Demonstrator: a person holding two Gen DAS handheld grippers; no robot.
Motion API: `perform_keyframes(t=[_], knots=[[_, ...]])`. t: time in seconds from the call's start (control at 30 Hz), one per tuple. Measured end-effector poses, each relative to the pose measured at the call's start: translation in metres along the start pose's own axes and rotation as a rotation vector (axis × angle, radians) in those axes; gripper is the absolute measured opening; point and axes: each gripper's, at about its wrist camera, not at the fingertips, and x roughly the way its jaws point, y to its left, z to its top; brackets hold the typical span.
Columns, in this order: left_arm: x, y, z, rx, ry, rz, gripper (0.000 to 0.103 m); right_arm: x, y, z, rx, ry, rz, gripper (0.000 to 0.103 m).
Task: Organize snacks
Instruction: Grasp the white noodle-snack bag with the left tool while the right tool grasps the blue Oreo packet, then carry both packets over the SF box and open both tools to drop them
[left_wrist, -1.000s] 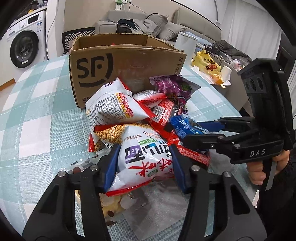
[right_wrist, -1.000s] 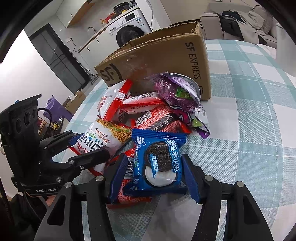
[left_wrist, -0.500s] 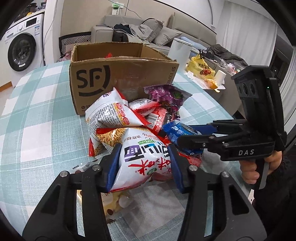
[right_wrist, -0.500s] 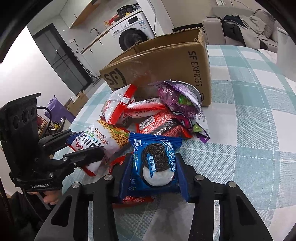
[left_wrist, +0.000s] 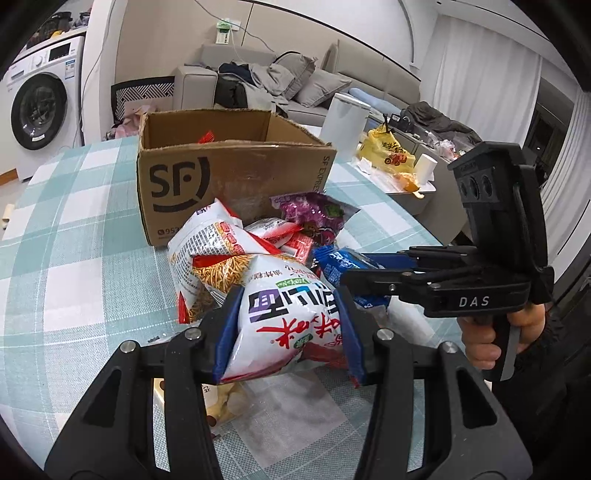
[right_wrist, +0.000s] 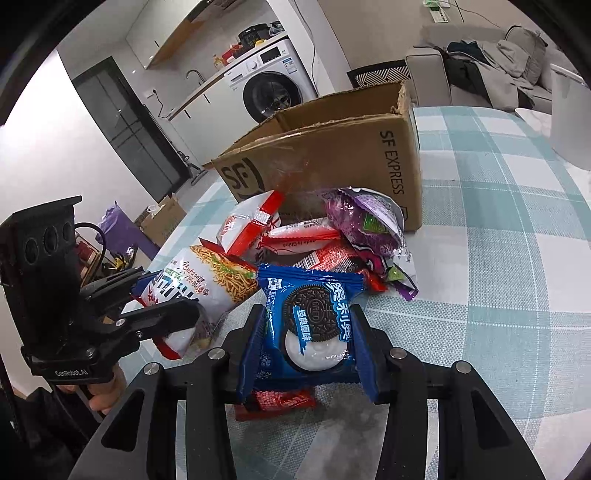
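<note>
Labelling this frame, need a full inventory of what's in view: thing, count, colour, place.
box: 1, brown cardboard, open, behind the pile
noodle bag: 1, white and red, in left tongs
Oreo pack: 1, blue, in right tongs
purple bag: 1, purple, against the box
red-white packs: several, mid pile
tablecloth: 1, teal-white check, under everything
washer: 1, white, far left
sofa: 1, grey, behind the table
left tongs: black, blue pads, shut on noodle bag
right tongs: same, just closed on Oreo pack

Red packet (right_wrist: 280, 400) (label unreadable) mostly hidden under Oreo pack (right_wrist: 312, 325)
</note>
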Motion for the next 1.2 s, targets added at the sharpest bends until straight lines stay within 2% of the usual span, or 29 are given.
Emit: perform_keyframes(t=[0.67, 1.2], knots=[[-0.037, -0.013, 0.011, -0.009, -0.108, -0.038, 0.046, -0.033, 0.007, 0.011, 0.01, -0.13, 0.026, 0.045], [-0.059, -0.017, 0.029, -0.016, -0.191, 0.028, 0.046, -0.057, 0.017, 0.019, 0.014, -0.235, 0.007, 0.045]])
